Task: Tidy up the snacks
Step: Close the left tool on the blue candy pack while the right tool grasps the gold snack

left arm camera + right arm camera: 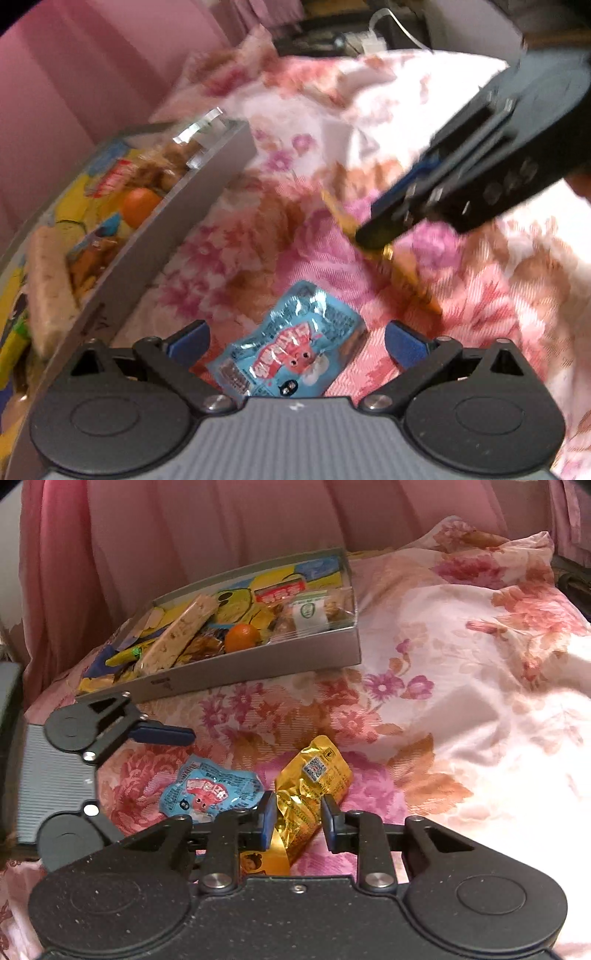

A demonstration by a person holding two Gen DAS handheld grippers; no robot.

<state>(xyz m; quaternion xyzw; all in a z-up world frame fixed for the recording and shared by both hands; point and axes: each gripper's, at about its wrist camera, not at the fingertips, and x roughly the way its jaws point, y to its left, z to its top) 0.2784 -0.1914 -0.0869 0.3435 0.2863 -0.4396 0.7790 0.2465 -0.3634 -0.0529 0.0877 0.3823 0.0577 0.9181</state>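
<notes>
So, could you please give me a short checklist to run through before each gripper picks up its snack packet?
1. Left gripper open around blue packet: ok.
2. Right gripper straddling gold packet: ok.
3. Right gripper firmly shut on gold packet: cannot tell.
4. The two packets lie apart: ok.
5. Grey box in view, with room left: cannot tell.

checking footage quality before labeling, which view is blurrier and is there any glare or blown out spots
Left wrist view is the softer one: the right gripper and snack box are motion-smeared, with glare on the blue packet. Right wrist view is sharper, but the floral bedspread blows out to white at right, and the gold packet glints.
</notes>
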